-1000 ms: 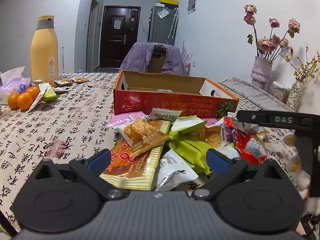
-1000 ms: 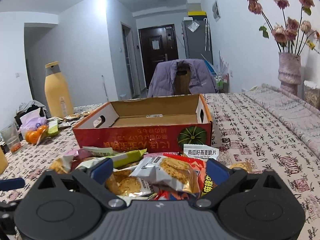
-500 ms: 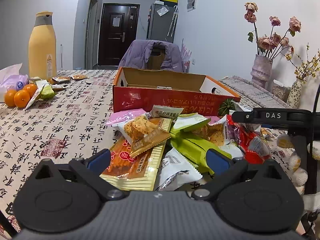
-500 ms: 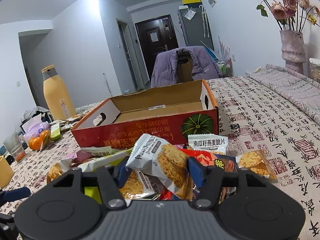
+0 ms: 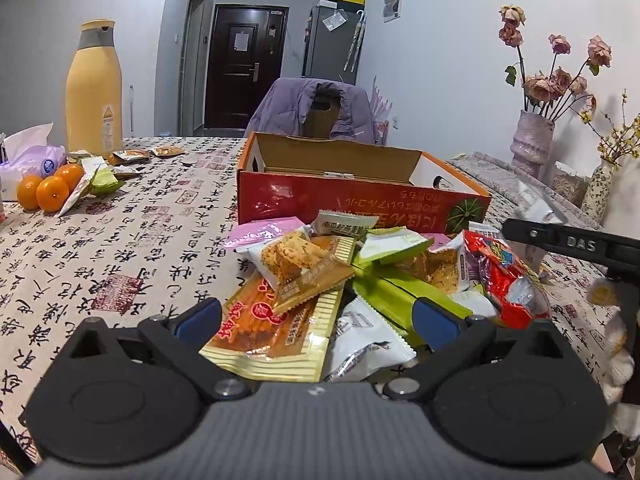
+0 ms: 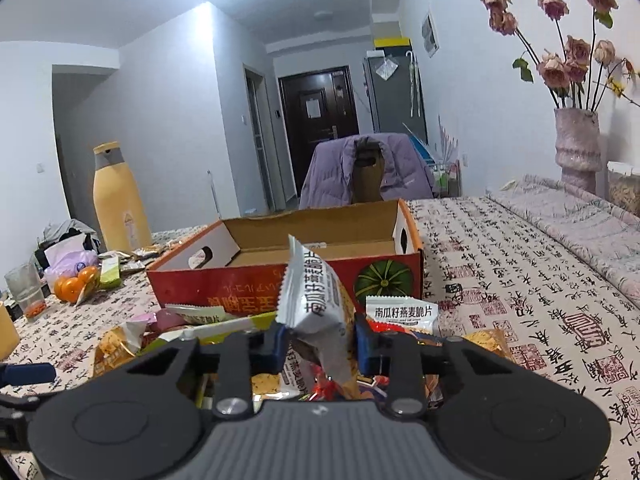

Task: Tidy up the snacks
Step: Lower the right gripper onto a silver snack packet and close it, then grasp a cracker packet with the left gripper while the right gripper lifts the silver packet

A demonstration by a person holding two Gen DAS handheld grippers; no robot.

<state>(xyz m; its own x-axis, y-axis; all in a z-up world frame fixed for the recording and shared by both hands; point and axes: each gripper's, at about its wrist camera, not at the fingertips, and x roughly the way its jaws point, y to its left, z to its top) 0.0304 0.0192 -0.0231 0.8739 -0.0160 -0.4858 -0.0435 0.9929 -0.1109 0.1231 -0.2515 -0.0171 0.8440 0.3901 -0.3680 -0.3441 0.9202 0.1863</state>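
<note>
A heap of wrapped snacks (image 5: 360, 280) lies on the table in front of an open red cardboard box (image 5: 352, 196), whose floor looks bare. My right gripper (image 6: 322, 344) is shut on a white oat-crisp packet (image 6: 316, 300), which stands on end between the blue pads above the heap. The red box (image 6: 288, 276) sits just beyond it. My left gripper (image 5: 316, 318) is open over the near edge of the heap, above an orange-gold packet (image 5: 272, 328) and a white one (image 5: 360, 344), gripping nothing. The right gripper's black arm (image 5: 572, 242) shows at the right of the left wrist view.
A tall yellow bottle (image 5: 94, 88), oranges (image 5: 46, 192) and a tissue pack (image 5: 34, 158) stand at the left. Loose packets (image 5: 132, 156) lie behind them. A chair with a purple jacket (image 5: 316, 112) is behind the box. A vase of dried roses (image 5: 536, 140) is on the right.
My right gripper closed from wide open onto the white oat-crisp packet and tipped it up on end off the heap. The left gripper has stayed in place, open.
</note>
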